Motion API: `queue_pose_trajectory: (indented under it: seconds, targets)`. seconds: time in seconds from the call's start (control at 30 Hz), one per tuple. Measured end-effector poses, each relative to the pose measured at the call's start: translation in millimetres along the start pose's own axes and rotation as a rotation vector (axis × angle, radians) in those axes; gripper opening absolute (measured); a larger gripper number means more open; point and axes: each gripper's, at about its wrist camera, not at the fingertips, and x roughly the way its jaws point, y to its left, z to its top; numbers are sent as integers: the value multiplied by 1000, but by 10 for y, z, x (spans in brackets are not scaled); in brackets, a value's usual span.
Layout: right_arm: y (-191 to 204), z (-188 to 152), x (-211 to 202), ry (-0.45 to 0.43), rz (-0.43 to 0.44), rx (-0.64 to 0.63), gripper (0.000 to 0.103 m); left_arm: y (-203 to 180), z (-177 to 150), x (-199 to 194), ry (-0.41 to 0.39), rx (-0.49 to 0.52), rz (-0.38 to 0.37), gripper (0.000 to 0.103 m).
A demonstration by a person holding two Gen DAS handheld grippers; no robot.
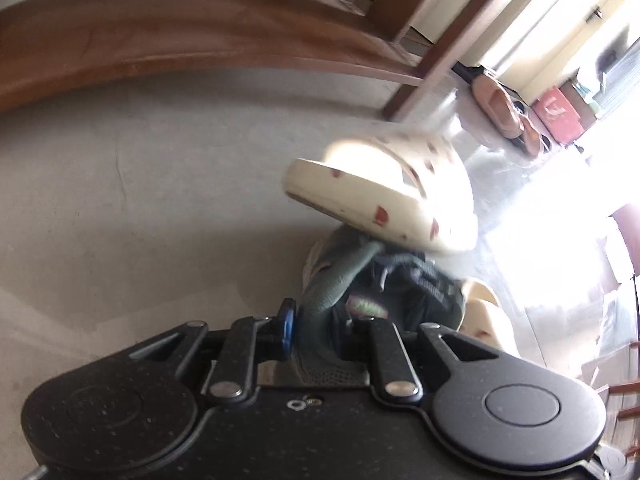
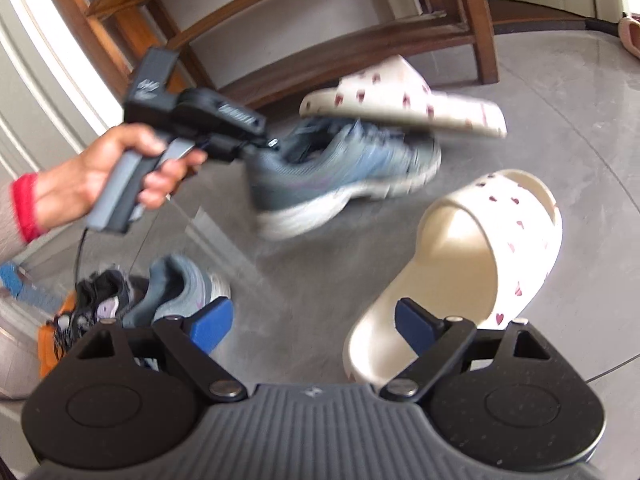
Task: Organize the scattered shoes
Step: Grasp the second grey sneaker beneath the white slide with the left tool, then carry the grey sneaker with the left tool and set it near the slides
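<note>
My left gripper is shut on the heel collar of a grey-blue sneaker. In the right wrist view a hand holds that left gripper, with the sneaker tilted above the floor. A cream slide with red hearts lies across the sneaker's toe end. Its mate, a second cream slide, sits on the grey floor just ahead of my right gripper, which is open with nothing between its blue pads. A matching second sneaker rests at the lower left.
A wooden shoe rack stands behind the shoes. Pink slippers and a red box lie past its leg. A black shoe and something orange sit beside the second sneaker.
</note>
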Motion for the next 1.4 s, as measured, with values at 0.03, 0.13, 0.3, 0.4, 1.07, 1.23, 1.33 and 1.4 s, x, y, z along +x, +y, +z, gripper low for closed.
queue_pose_trajectory:
  seconds: [0.03,0.13,0.3,0.4,1.07,1.23,1.33,1.4]
  targets:
    - [-7,9,-8,-6,-2,6,90,-100,8,-48,3,52,3,17]
    - [-22,41,-59,-32,-10,17,90,-269,-53,-98,29,152,18,17]
    - [-57,40,-123,-50,-10,22,90,-346,-409,-85,104,294,88,13]
    - [-63,31,-111,-44,-7,19,90,-306,-587,-91,107,314,86,11]
    - [-117,-33,-91,-17,-30,19,90,-802,-715,-514,-11,1008,106,13]
    - [-114,-33,-60,-11,-41,1,90,-789,-670,-293,-19,1120,288,17]
    - [-158,-36,-57,-6,-47,16,90,-686,-620,-155,-2,1087,395,19]
    - [-181,-31,-78,-12,-51,21,90,-608,-580,-217,3,1023,426,22]
